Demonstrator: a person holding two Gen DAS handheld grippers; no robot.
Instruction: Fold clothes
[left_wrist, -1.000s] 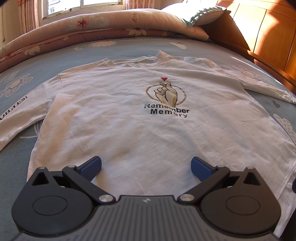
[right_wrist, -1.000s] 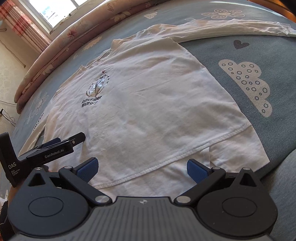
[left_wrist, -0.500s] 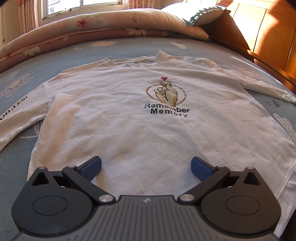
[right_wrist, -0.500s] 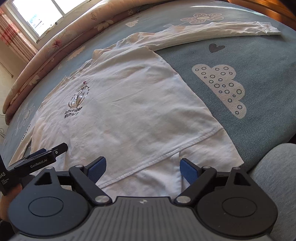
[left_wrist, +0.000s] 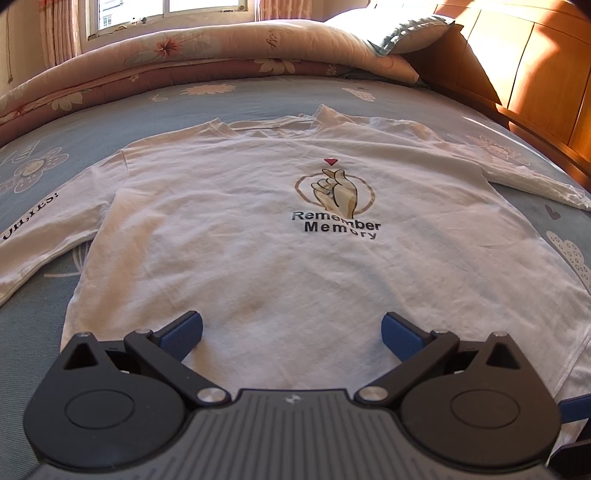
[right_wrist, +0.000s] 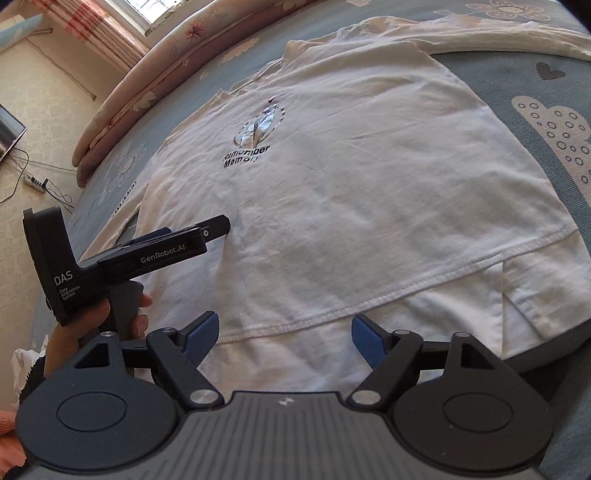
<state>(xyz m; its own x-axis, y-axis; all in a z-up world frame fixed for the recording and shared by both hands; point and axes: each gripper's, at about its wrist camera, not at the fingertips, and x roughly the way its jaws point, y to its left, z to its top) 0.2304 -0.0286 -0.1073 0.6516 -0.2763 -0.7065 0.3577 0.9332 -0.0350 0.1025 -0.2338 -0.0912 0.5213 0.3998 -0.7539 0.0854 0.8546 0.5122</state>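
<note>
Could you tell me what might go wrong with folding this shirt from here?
1. The shirt's hem shows two layers; the open right tongs may pinch only the top one.
2. Both sleeves lie spread wide, so they could drag and bunch.
3. The left tongs, open, hover mid-hem, so a grasp there might fold crookedly.

A home bedroom: a bed (left_wrist: 258, 107) with floral sheet, rolled quilt (left_wrist: 207, 55), pillow (left_wrist: 399, 29), wooden headboard (left_wrist: 535, 74) and curtained window (left_wrist: 147, 14)
</note>
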